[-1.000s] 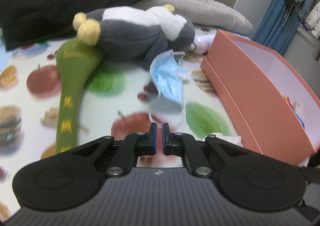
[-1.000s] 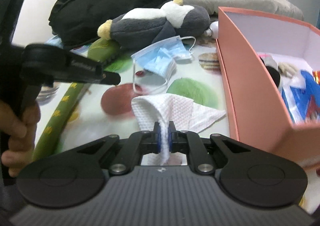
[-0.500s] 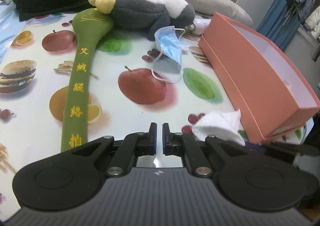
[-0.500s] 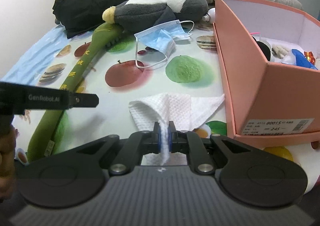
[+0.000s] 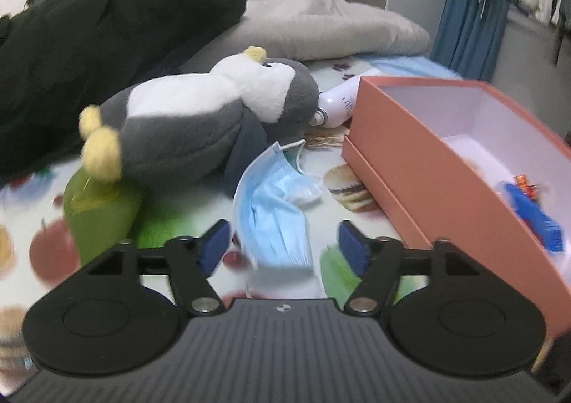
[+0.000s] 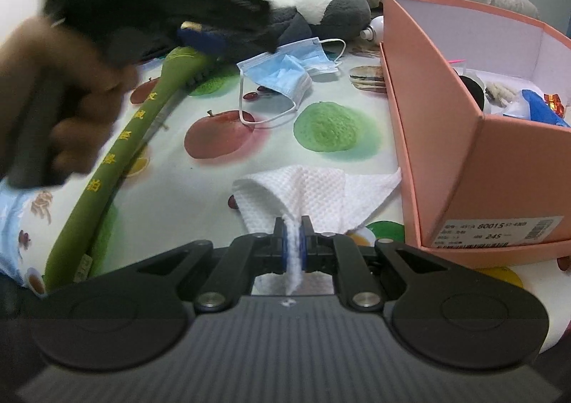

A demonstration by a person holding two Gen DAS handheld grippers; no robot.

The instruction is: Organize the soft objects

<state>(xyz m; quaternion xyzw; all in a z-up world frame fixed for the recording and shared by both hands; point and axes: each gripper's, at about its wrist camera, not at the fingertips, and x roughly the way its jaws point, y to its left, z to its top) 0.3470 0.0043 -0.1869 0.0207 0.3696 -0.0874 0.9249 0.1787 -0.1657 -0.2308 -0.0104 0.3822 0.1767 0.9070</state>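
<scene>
My left gripper (image 5: 283,242) is open, its jaws standing wide on either side of a crumpled blue face mask (image 5: 276,210) that lies on the fruit-print cloth. The mask also shows in the right wrist view (image 6: 285,71). A grey and white plush penguin (image 5: 200,121) lies just behind the mask. A long green stuffed stick (image 6: 132,139) lies to the left. My right gripper (image 6: 293,242) is shut on a white textured cloth (image 6: 307,196) beside the pink box (image 6: 460,139).
The pink box (image 5: 446,167) holds several small items. A white bottle (image 5: 337,103) lies behind it. A black garment (image 5: 89,57) and a grey pillow (image 5: 321,28) lie at the back. The left hand and gripper (image 6: 107,46) fill the upper left of the right wrist view.
My left gripper has opened and moved forward to the blue mask. My right gripper has stayed shut on the white cloth near the box.
</scene>
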